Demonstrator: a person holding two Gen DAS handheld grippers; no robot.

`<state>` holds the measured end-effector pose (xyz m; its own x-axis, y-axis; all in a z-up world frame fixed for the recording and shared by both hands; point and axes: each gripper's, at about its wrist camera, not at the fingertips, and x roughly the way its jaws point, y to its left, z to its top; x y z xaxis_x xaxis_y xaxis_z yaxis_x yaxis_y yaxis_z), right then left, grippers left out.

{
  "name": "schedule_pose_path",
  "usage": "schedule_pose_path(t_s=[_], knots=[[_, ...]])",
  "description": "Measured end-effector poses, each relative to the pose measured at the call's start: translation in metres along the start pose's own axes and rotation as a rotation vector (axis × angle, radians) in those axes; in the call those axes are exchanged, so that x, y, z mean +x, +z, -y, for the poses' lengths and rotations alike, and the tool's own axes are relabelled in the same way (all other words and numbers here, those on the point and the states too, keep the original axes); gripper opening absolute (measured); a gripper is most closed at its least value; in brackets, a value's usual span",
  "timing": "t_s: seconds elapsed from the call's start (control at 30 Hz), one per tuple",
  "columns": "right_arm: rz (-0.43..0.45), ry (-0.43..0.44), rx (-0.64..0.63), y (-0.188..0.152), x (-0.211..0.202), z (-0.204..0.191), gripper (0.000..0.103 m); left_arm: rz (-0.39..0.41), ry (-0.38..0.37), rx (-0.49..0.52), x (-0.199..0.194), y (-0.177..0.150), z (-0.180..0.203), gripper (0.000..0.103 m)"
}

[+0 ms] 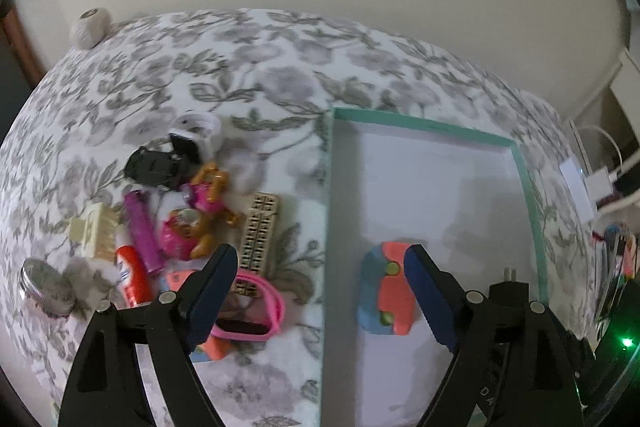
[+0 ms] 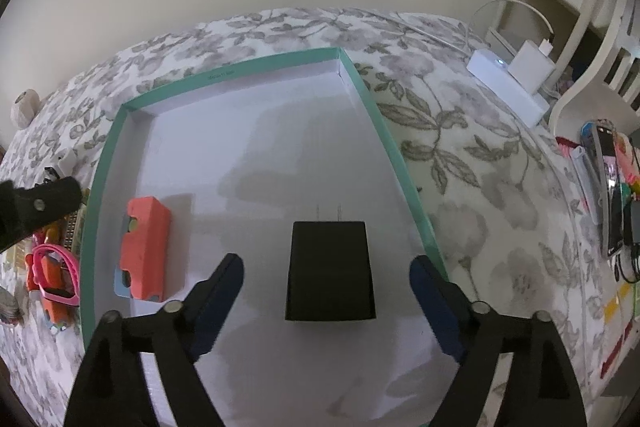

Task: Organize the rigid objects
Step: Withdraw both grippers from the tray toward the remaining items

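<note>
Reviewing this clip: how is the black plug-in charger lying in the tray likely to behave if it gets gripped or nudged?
The black charger looks like a rigid, boxy block, so it should probably hold its shape when gripped. It lies flat on the tray floor, so rolling or tipping seems unlikely. Its smooth sides and the smooth white floor suggest it may slide when pushed; the thin prongs at its far end look like the weakest part.

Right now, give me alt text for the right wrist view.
The open right claw hovers over a black plug adapter lying in a teal-rimmed box, with an orange-and-blue toy block to its left.
</note>
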<state>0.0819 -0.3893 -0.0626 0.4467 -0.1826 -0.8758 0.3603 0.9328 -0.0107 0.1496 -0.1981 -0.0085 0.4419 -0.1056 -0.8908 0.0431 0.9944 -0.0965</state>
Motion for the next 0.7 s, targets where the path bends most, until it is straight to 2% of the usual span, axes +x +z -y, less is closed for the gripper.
schedule_pose_path(t_s=[0.07, 0.1, 0.27, 0.43, 0.6, 0.67, 0.7], knots=[[0.004, 0.001, 0.012, -0.001, -0.001, 0.002, 0.101, 0.016, 0.000, -0.023, -0.005, -0.001, -0.008, 0.086], [0.007, 0.005, 0.021, -0.001, -0.002, 0.002, 0.103, 0.022, 0.000, -0.031, -0.008, -0.001, -0.011, 0.086], [0.015, 0.023, 0.036, -0.003, -0.004, 0.002, 0.103, 0.046, 0.026, -0.035, -0.021, -0.008, -0.025, 0.086], [0.016, 0.021, 0.016, -0.006, -0.006, -0.003, 0.103, 0.057, 0.095, 0.017, -0.032, -0.017, -0.030, 0.086], [0.043, 0.026, -0.012, -0.008, -0.014, -0.011, 0.103, 0.058, 0.100, 0.049, -0.036, -0.025, -0.029, 0.086], [0.053, 0.017, -0.026, -0.009, -0.018, -0.015, 0.103, 0.072, 0.092, 0.065, -0.039, -0.026, -0.028, 0.089], [0.056, 0.016, -0.031, -0.009, -0.019, -0.017, 0.103, 0.085, 0.093, 0.069, -0.041, -0.026, -0.028, 0.094]])
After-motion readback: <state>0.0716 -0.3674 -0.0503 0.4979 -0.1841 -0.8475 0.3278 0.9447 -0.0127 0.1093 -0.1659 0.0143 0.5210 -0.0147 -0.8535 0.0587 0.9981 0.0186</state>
